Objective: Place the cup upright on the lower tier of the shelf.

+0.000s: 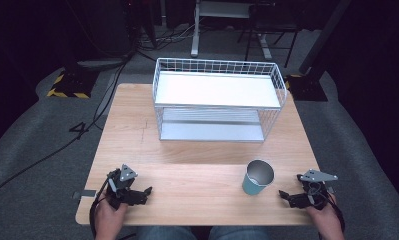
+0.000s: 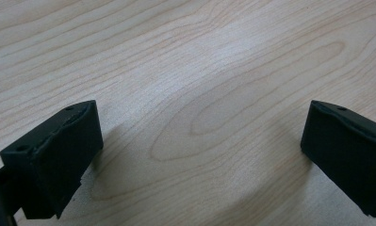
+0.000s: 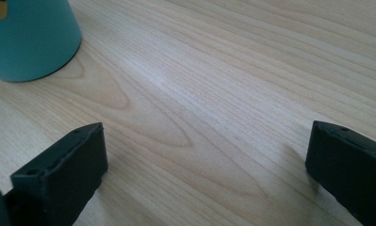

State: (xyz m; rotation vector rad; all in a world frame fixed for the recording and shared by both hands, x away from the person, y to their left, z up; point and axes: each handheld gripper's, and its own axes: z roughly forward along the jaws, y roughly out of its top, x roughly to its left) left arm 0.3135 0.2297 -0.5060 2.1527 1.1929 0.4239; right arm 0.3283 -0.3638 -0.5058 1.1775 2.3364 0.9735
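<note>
A teal cup (image 1: 257, 177) with a shiny metal inside stands upright on the wooden table (image 1: 137, 135), toward its front right. Its lower wall fills the top left corner of the right gripper view, teal cup (image 3: 28, 37). My right gripper (image 1: 286, 197) rests near the table's front right edge, a short way right of the cup, open with bare wood between its jaws (image 3: 204, 155). My left gripper (image 1: 146, 192) lies at the front left, held by a hand, open over bare wood (image 2: 200, 146).
A white wire two-tier rack (image 1: 218, 100) stands at the back middle of the table, its white shelves bare. Cables and dark stands lie on the grey floor behind the table.
</note>
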